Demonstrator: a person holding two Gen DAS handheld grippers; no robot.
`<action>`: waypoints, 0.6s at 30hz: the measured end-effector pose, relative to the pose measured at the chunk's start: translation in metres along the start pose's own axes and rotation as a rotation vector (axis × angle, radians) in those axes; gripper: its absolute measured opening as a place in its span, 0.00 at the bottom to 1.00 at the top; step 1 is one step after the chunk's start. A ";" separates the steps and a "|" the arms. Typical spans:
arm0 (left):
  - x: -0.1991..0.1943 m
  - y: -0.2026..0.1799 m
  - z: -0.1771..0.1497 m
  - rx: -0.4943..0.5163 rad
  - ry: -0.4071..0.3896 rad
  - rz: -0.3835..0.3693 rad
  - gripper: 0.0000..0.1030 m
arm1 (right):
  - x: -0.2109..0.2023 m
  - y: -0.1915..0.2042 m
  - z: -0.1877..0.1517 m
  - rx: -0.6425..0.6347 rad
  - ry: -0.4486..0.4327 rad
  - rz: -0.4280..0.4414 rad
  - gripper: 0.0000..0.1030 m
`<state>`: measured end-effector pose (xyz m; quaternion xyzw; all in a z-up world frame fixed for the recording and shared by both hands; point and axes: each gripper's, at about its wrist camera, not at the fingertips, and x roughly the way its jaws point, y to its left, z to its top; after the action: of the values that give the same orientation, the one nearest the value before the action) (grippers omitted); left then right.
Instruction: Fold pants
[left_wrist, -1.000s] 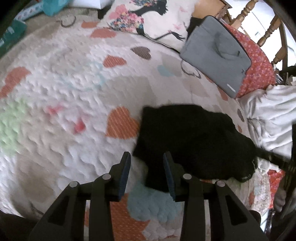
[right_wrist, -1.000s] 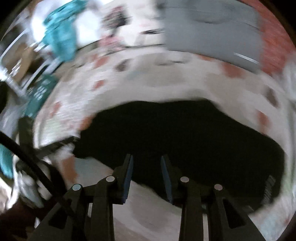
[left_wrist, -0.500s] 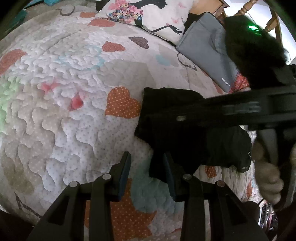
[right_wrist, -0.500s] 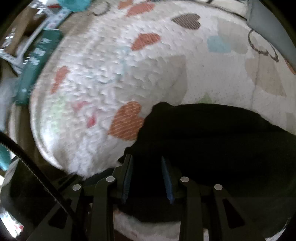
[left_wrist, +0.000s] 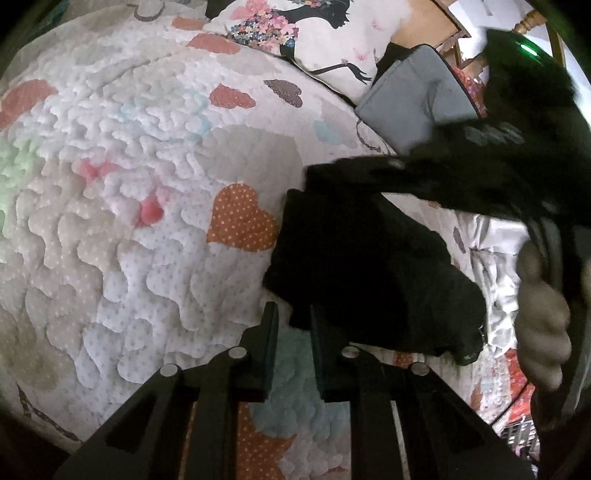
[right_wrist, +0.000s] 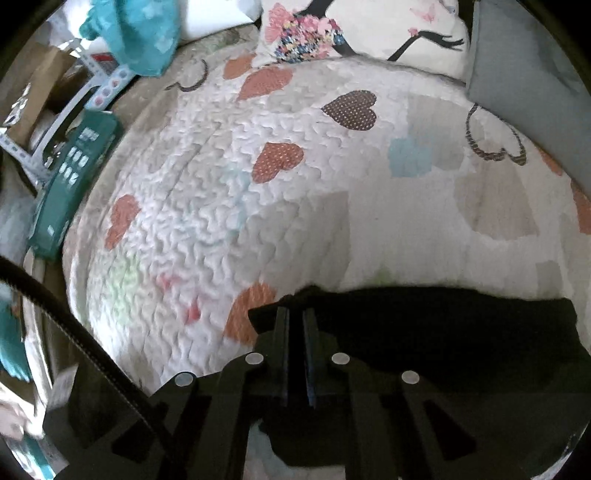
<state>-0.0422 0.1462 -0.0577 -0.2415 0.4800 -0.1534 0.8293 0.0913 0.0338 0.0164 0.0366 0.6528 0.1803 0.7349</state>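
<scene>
Black fabric pants (right_wrist: 424, 332), quilted heart-print bed (right_wrist: 258, 203): right tool (right_wrist: 295, 332) newly pinched on corner; left tool (left_wrist: 291, 332) closing, empty—fold starting.

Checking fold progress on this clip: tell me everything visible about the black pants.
The black pants lie bunched in a compact, partly folded heap on the heart-patterned quilt, soft dark fabric with little visible detail. The right gripper is shut on their left edge. In the left wrist view the left gripper is closing at their near corner; whether fabric is between its pads cannot be told. Its right finger overlaps the cloth.
</scene>
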 end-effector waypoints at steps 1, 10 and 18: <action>0.000 0.000 0.000 0.002 -0.004 0.010 0.16 | 0.009 0.001 0.002 -0.002 0.022 -0.005 0.09; -0.008 0.016 0.010 -0.052 -0.031 0.000 0.16 | 0.024 0.007 0.009 -0.089 0.135 -0.126 0.73; -0.016 0.024 0.006 -0.053 -0.050 0.039 0.16 | 0.074 0.020 0.009 -0.112 0.234 -0.324 0.71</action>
<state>-0.0443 0.1754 -0.0574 -0.2579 0.4674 -0.1183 0.8373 0.1015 0.0772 -0.0467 -0.1312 0.7199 0.0988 0.6744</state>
